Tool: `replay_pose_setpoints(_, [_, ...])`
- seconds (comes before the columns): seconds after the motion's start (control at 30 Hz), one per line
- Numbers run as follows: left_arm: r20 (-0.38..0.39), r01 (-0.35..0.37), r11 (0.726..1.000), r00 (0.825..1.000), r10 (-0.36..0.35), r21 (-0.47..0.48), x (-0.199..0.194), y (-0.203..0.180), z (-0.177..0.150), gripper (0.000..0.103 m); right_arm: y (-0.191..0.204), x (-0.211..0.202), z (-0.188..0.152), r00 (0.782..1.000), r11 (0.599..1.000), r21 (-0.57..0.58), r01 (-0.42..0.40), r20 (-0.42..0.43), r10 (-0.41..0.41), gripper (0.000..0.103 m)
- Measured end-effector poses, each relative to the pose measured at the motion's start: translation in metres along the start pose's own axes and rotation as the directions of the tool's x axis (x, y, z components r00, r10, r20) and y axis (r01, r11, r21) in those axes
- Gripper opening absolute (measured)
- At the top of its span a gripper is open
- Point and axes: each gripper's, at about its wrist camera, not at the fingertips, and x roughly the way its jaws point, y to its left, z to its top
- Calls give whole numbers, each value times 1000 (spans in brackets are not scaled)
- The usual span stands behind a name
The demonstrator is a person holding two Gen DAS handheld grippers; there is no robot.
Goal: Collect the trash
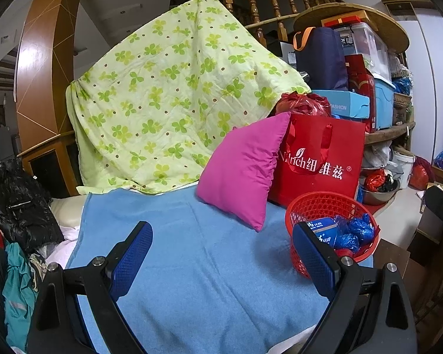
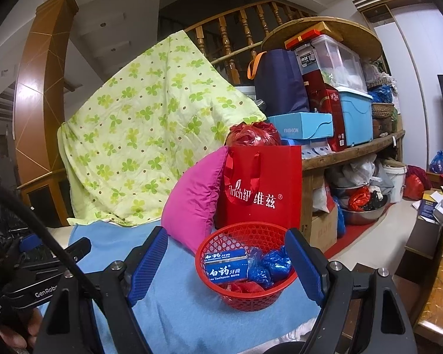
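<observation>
From the left wrist we see our left gripper [image 1: 221,261] spread open and empty over the blue blanket [image 1: 198,268], the red basket [image 1: 325,203] to its right already holding a toothpaste box [image 1: 325,230] and crumpled blue wrappers [image 1: 358,230]. From the right wrist, our right gripper [image 2: 226,265] is open and empty too, level, the basket between its fingers; we judge collecting nearly finished.

left gripper [image 1: 221,261]: jaws apart, empty | red basket [image 1: 307,203]: on blue blanket [image 1: 206,265], holds toothpaste box [image 1: 325,230], blue wrappers [image 1: 357,231]
</observation>
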Motion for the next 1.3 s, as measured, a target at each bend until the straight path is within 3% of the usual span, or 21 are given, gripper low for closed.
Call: replay_pose_setpoints(1.3, [1, -20, 1000, 1000, 20, -3, 4, 10, -3, 96, 8, 7, -8, 998, 1000, 7, -31, -50, 31, 84])
